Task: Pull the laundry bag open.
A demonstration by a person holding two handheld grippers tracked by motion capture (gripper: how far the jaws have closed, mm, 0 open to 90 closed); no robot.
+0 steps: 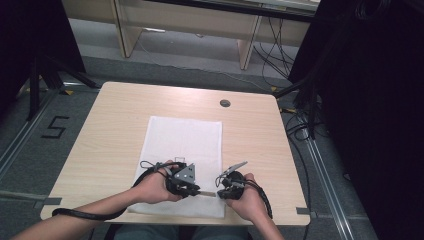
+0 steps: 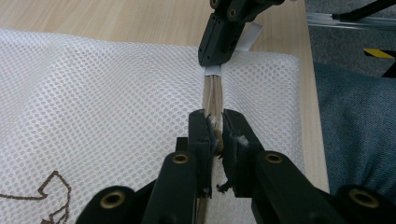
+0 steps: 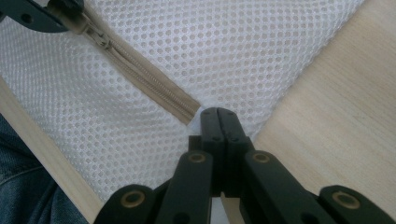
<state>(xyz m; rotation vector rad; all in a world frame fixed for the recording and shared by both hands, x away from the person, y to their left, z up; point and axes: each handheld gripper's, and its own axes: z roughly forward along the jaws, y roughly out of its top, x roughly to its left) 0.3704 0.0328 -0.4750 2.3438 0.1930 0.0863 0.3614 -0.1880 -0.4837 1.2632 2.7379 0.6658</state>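
Jaws of both grippers pinching beige zipper (image 2: 214, 95) on white mesh bag (image 1: 182, 142), wooden table (image 1: 115, 120) beneath

A light wood tabletop (image 1: 125, 115) with a round grommet hole (image 1: 225, 103) near its far edge stands on grey carpet floor (image 1: 165, 62). Beyond it is a pale wooden desk (image 1: 200, 25) with cables (image 1: 275, 47) trailing below. Black curtains (image 1: 380, 100) hang at the right and far left. A "5" (image 1: 54, 127) is taped on the floor at left, beside a black tripod (image 1: 42, 75).
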